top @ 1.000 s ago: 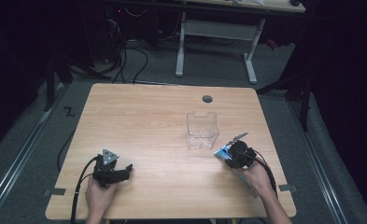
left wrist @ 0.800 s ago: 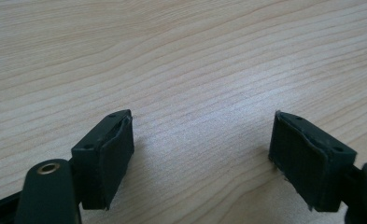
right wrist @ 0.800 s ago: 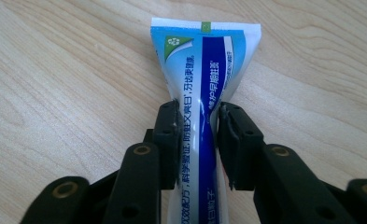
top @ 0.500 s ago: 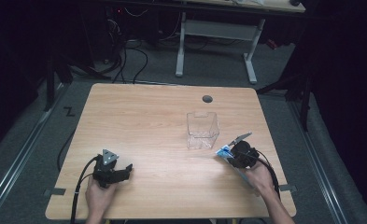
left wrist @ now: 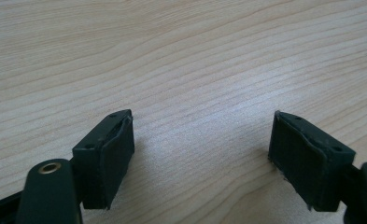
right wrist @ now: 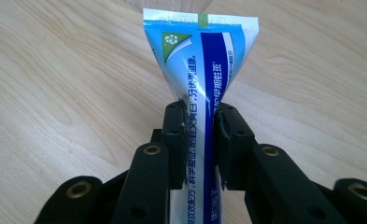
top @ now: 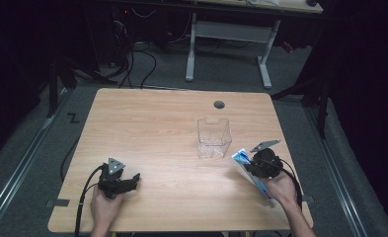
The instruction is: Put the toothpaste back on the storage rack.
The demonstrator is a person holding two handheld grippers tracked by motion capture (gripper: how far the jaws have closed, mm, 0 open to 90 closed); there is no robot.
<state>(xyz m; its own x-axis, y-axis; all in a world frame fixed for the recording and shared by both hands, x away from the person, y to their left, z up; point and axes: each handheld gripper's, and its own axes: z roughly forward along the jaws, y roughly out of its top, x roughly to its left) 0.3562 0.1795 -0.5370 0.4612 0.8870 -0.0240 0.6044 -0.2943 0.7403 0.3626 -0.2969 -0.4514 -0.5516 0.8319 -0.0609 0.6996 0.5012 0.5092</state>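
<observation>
High view, right gripper pinching toothpaste tube, left gripper spread, low.

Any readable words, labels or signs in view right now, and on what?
Toothpaste tube, held in the right tool: lines of Chinese print run along it, too blurred to quote with confidence.
Same tube: a white recycling sign on a green corner patch, no words.
Clear plastic box: no text.
Table: no text.

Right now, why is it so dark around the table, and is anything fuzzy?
High view: the table is lit, the floor around it dark. Right gripper view: the toothpaste tube looks sharp, the wood beyond soft. Left gripper view: the near fingers look slightly blurred.
</observation>
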